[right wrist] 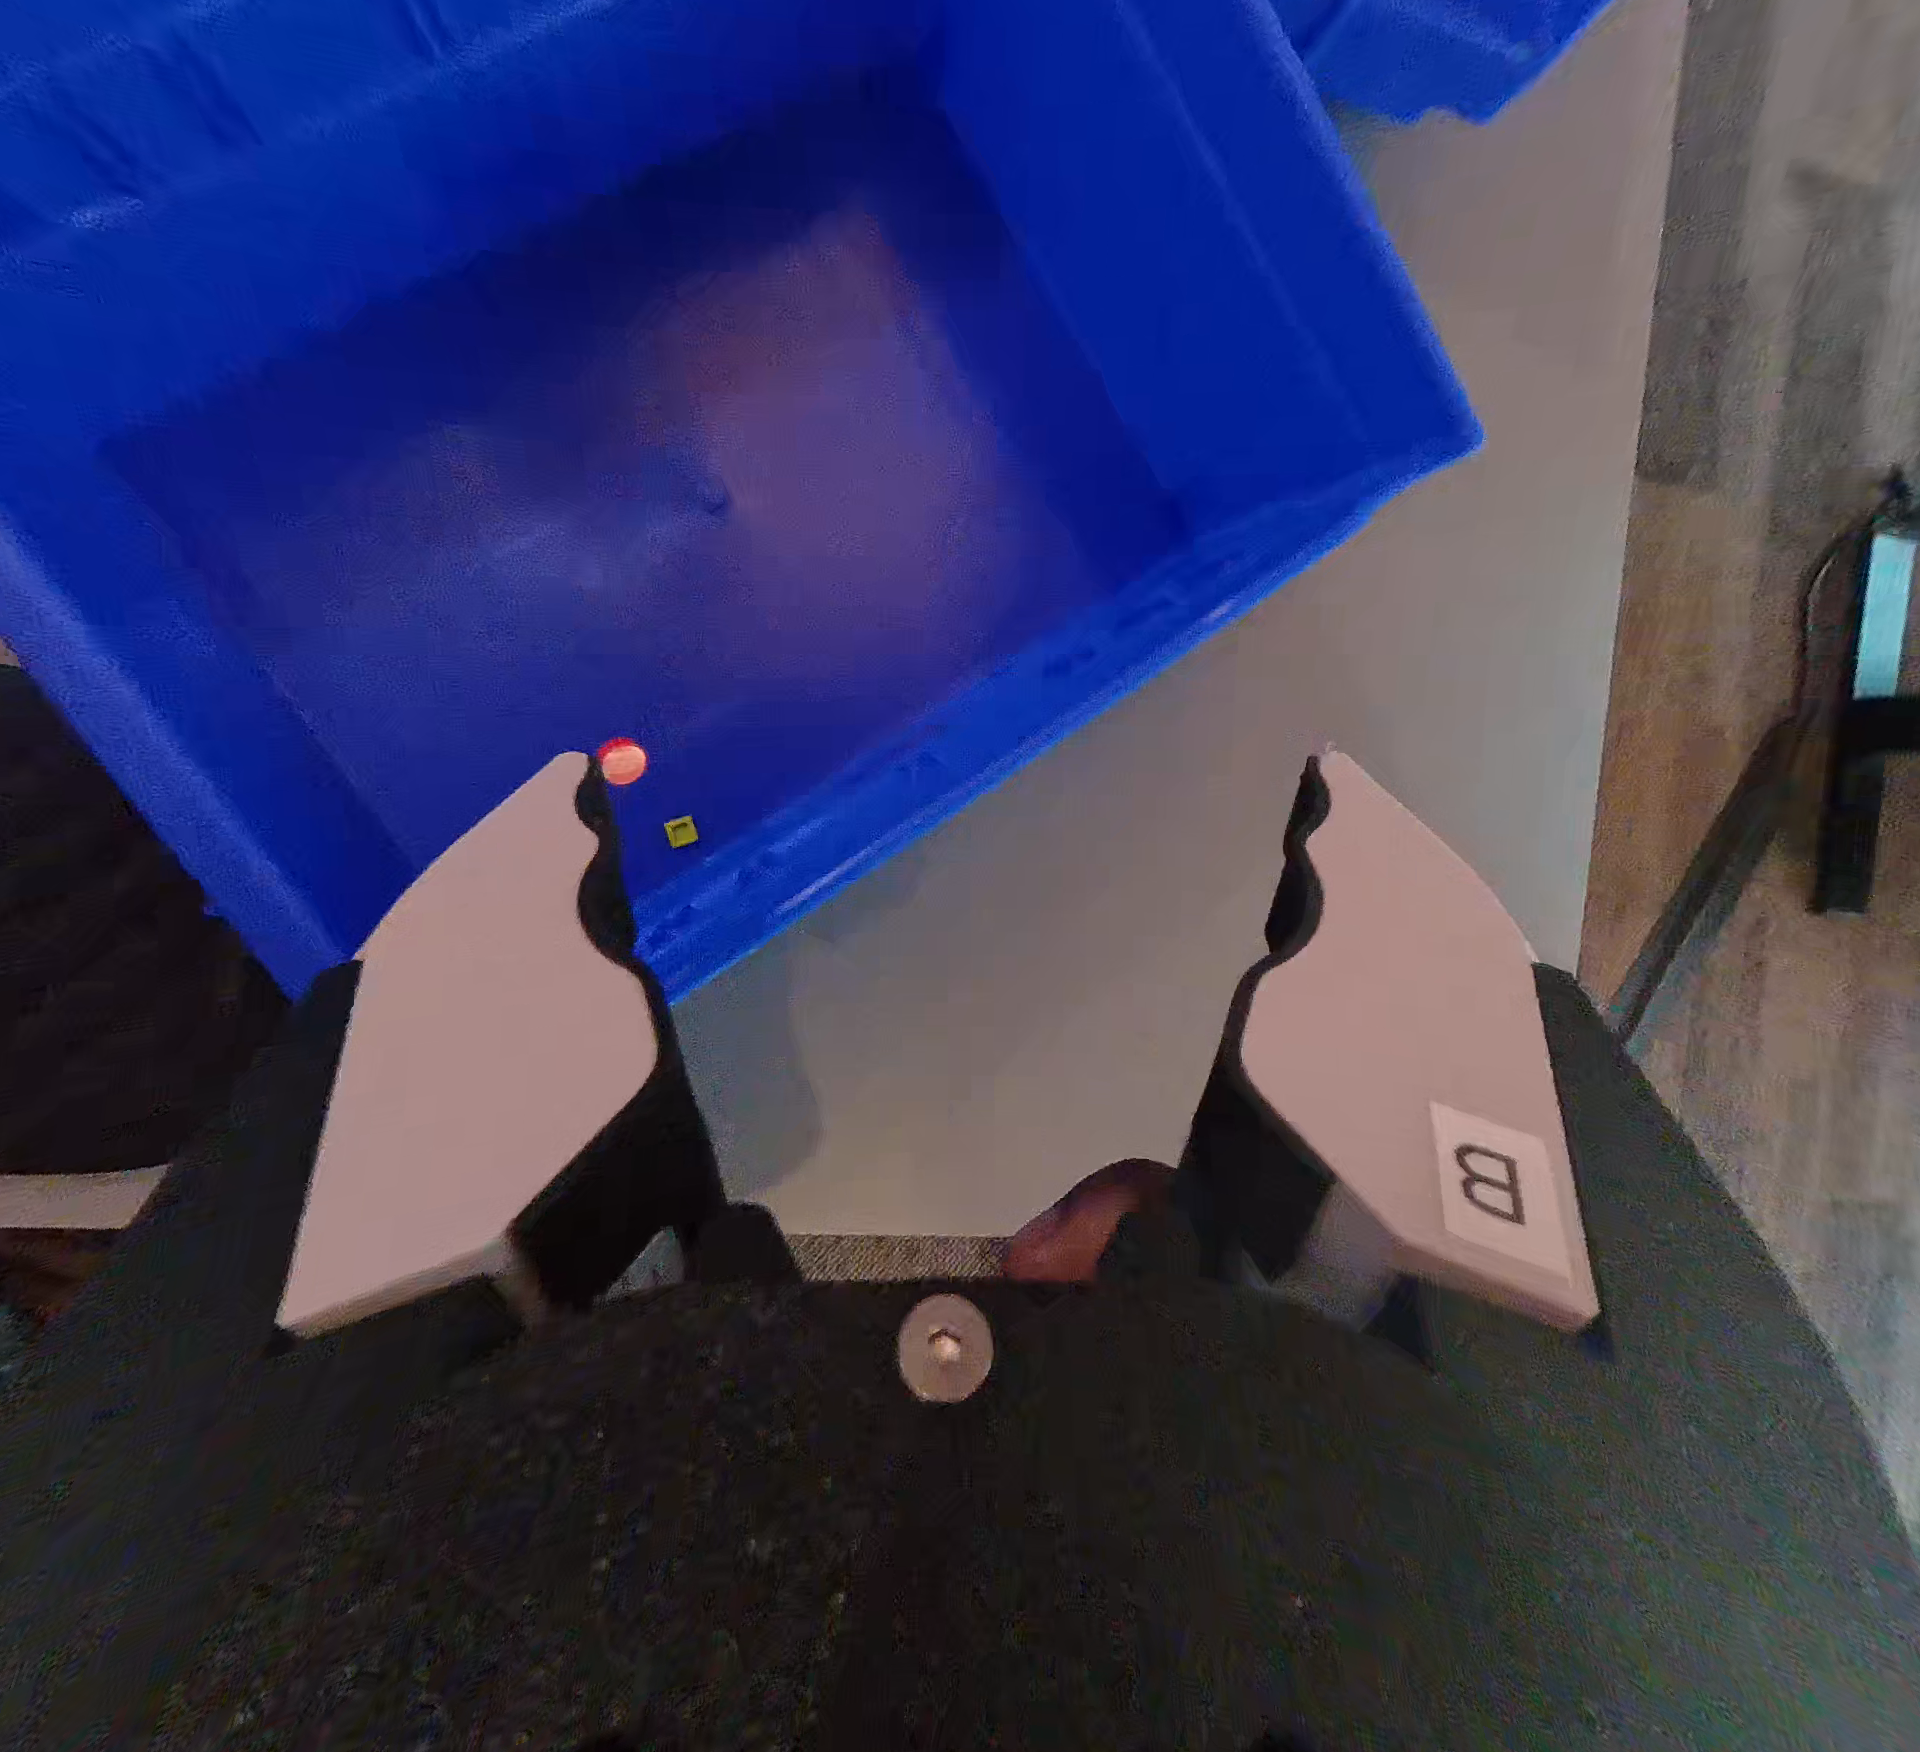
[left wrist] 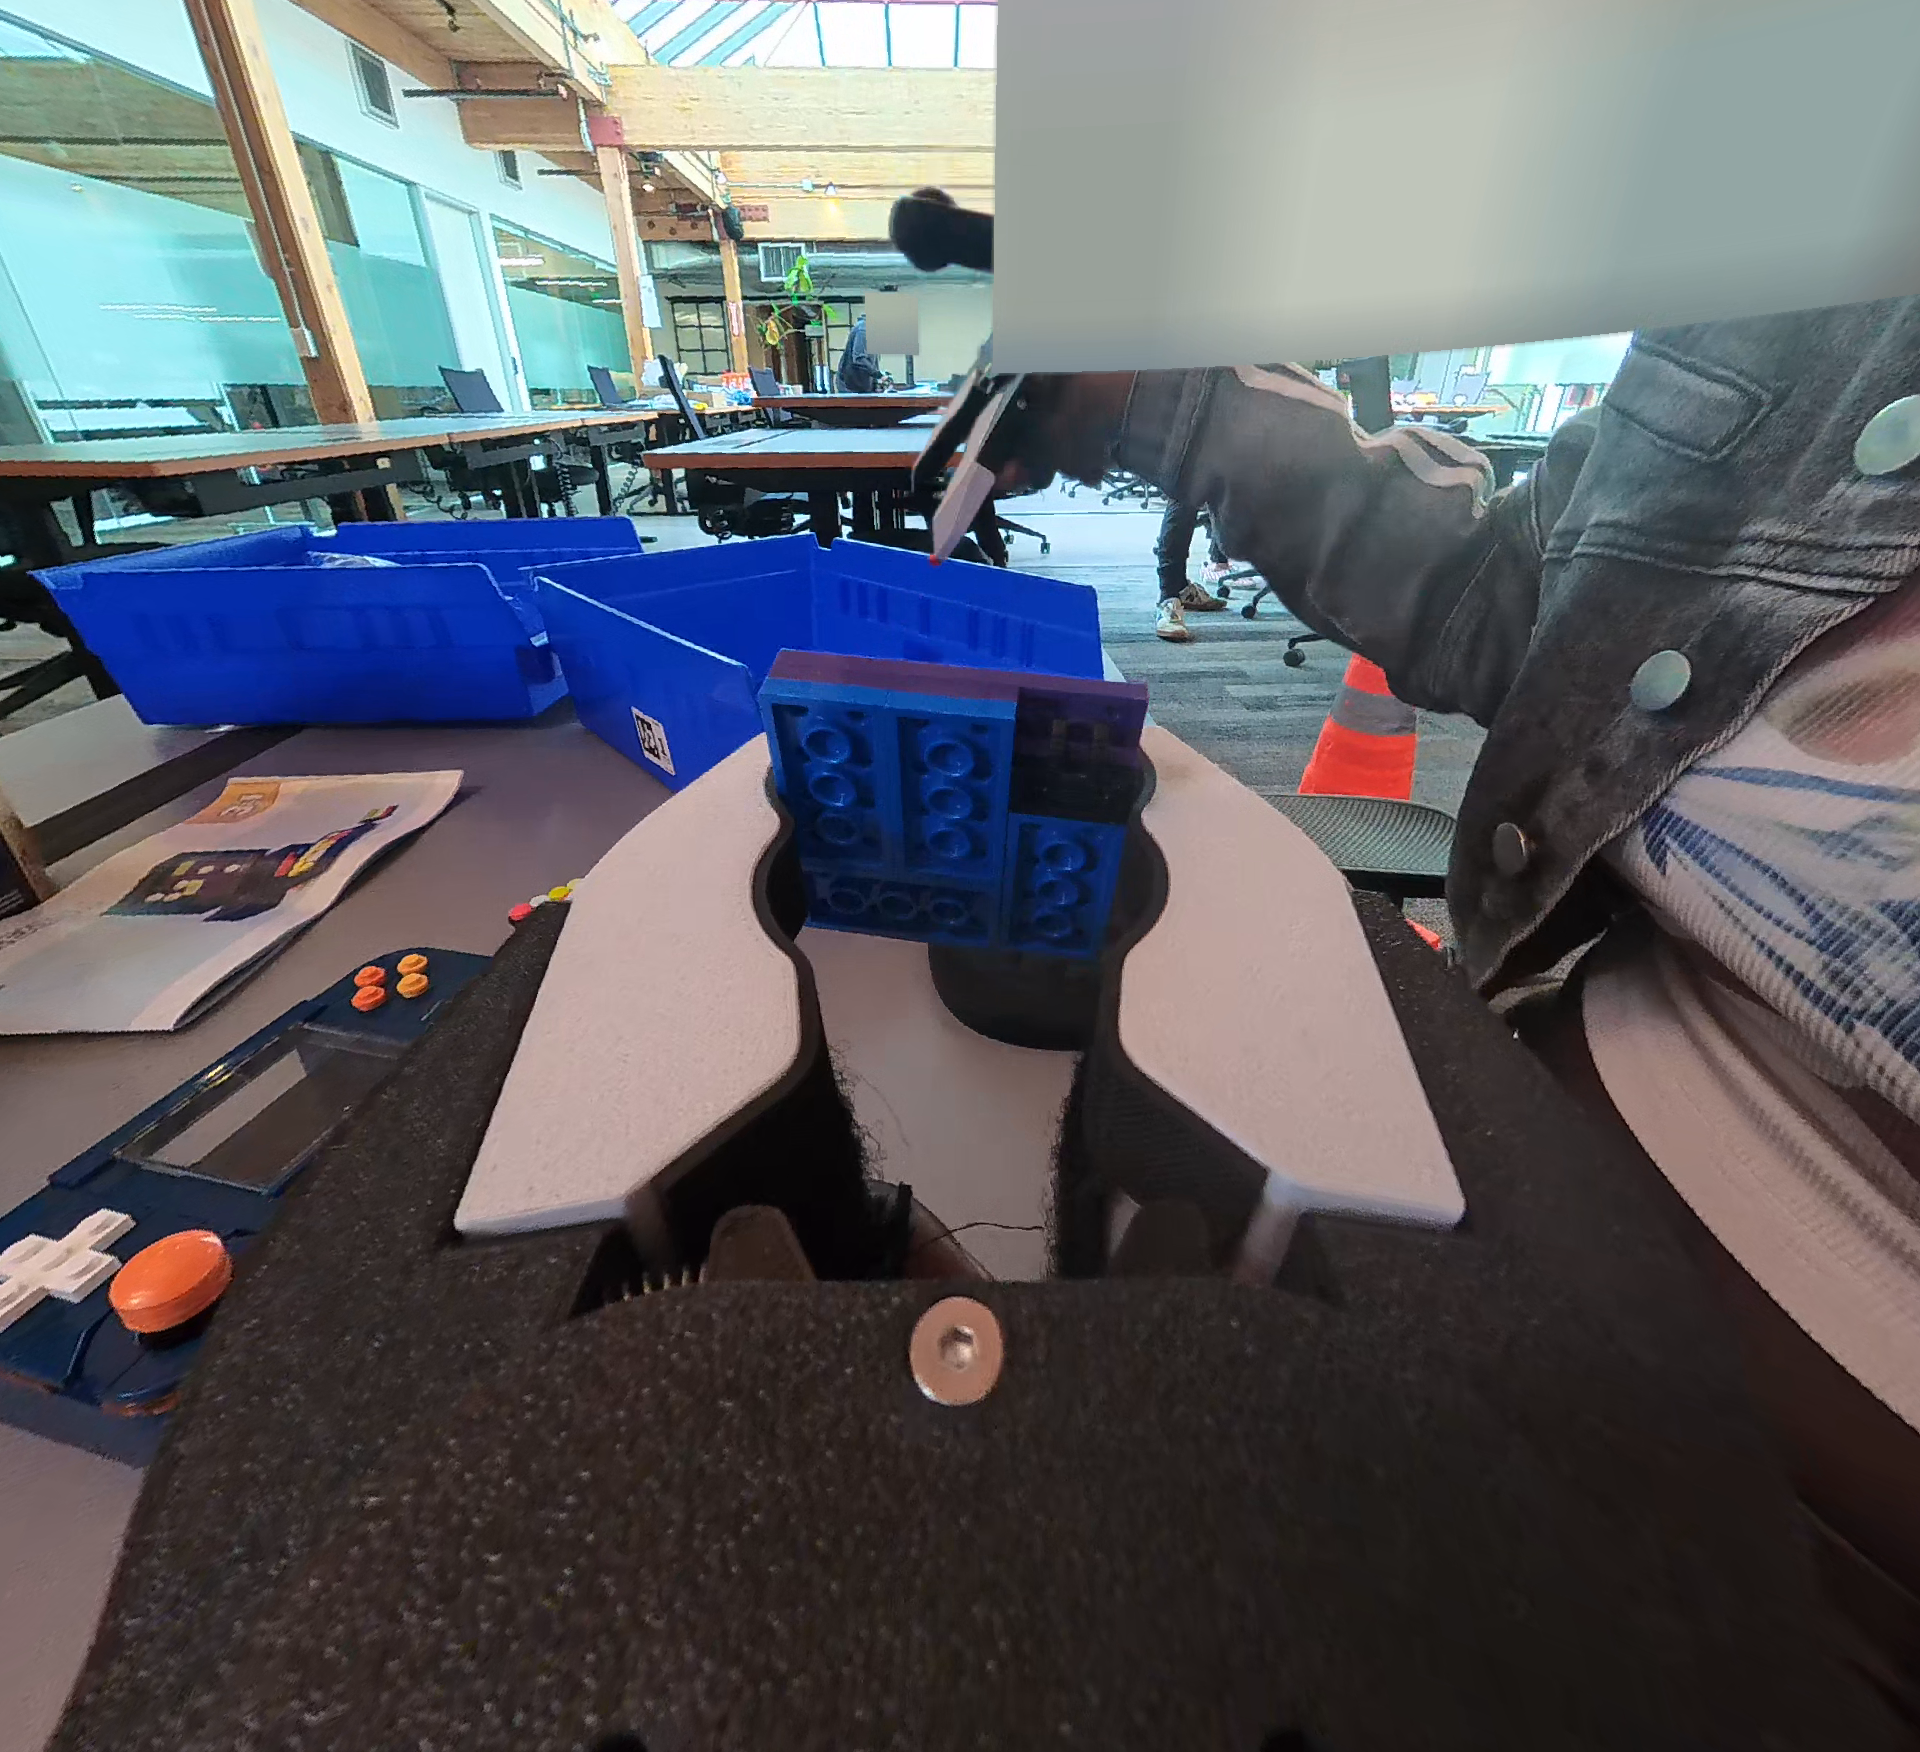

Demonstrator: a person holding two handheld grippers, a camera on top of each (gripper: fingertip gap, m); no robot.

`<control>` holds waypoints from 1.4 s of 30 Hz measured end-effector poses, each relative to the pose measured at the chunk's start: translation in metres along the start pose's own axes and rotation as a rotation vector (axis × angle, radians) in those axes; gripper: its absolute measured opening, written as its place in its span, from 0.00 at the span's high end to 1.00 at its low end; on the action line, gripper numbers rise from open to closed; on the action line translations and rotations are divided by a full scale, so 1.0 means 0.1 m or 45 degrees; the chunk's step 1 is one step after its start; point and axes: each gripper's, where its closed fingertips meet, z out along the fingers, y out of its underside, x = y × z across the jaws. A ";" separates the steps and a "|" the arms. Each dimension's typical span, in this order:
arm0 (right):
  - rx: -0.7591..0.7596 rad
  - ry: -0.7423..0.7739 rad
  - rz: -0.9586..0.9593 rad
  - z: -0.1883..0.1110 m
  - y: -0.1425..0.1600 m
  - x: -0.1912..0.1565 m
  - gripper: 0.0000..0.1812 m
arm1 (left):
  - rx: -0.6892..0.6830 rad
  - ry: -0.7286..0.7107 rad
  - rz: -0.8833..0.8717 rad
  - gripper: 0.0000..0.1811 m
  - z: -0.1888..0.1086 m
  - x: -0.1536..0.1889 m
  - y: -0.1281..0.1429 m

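The blue and purple brick plate (left wrist: 951, 809), light, stiff and best pinched by its edges, stood clamped in the left gripper (left wrist: 956, 829) above the table (left wrist: 540, 829), while only the right wrist view showed the right gripper (right wrist: 951, 829) spread wide over the blue bin (right wrist: 1143, 248) near a red stud (right wrist: 622, 760).

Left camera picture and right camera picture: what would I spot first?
In the left wrist view, the left tongs pinch an upright blue and purple brick block above the table. In the right wrist view, the open right tongs hang over a big blue bin, with a tiny red round stud at one tip and a small yellow piece inside.
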 end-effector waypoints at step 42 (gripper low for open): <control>1.685 -0.532 -1.736 -0.73 -0.81 -4.30 0.69 | 0.029 0.414 -0.559 0.69 0.00 0.29 -0.02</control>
